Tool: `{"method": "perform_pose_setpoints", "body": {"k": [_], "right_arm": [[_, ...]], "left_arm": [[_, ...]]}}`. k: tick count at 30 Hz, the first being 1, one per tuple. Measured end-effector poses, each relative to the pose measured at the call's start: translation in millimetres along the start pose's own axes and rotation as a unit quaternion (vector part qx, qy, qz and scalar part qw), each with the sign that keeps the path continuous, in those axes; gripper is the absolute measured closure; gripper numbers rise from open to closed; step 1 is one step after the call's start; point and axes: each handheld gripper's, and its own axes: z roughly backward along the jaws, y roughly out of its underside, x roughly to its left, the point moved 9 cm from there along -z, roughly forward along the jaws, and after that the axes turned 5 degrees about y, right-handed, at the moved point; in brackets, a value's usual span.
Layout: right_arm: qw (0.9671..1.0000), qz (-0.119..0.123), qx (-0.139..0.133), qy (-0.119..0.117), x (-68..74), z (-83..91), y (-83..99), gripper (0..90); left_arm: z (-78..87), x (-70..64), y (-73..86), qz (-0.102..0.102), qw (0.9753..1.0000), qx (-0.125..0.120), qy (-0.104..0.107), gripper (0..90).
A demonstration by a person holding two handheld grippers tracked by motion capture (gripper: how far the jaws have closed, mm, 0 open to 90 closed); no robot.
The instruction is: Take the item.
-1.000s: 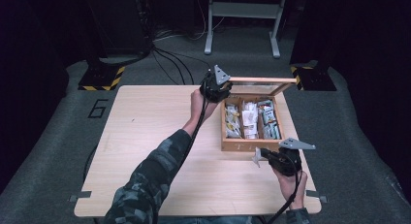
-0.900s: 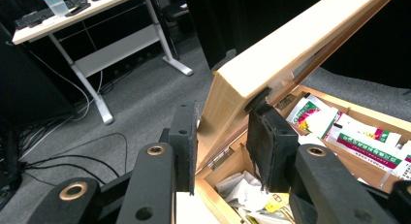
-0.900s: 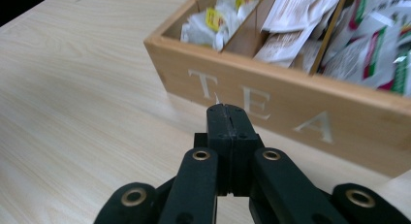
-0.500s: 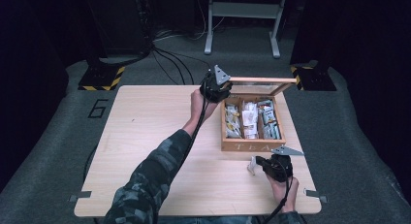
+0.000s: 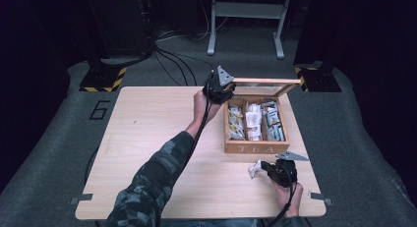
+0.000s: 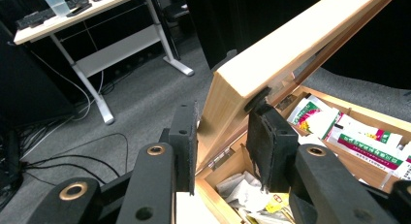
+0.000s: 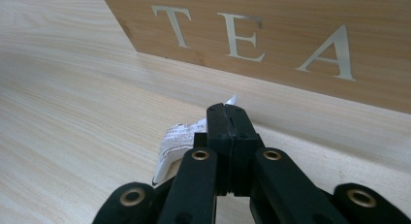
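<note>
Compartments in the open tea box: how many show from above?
3, side by side in the tea box: left, middle, right, each holding tea packets; any beneath the top ones are hidden.

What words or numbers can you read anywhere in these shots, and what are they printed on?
"TEA": front wall of the wooden tea box.
"6": on the grey floor mat left of the table.
Print on the white sachet in the right gripper: too small to read.
Labels on the packets in the box: blurred, unreadable.
</note>
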Motion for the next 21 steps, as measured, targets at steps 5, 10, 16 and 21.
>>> {"method": "perform_pose_setpoints", "body": {"k": [5,10,16,21], "right_arm": [[1.0,0.0,0.004,0.003,-0.6,-0.7,3.0,89.5],[0.9998,0.013,0.015,0.005,-4.4,-2.7,8.0,73.0],[0.9999,0.01,-0.007,0.009,-9.6,4.7,3.2,33.8],[0.9991,0.02,-0.027,0.028,-19.7,22.4,2.4,16.7]], "left_arm": [[0.1,0.0,0.0,0.001,1.0,0.001,0.0,64.4],[-0.1,-0.2,0.0,0.0,1.0,-0.001,-0.002,64.5],[0.1,-0.7,0.4,-0.001,1.0,-0.001,-0.002,64.4],[0.2,-0.9,0.4,-0.002,1.0,0.0,-0.002,64.4]]}}
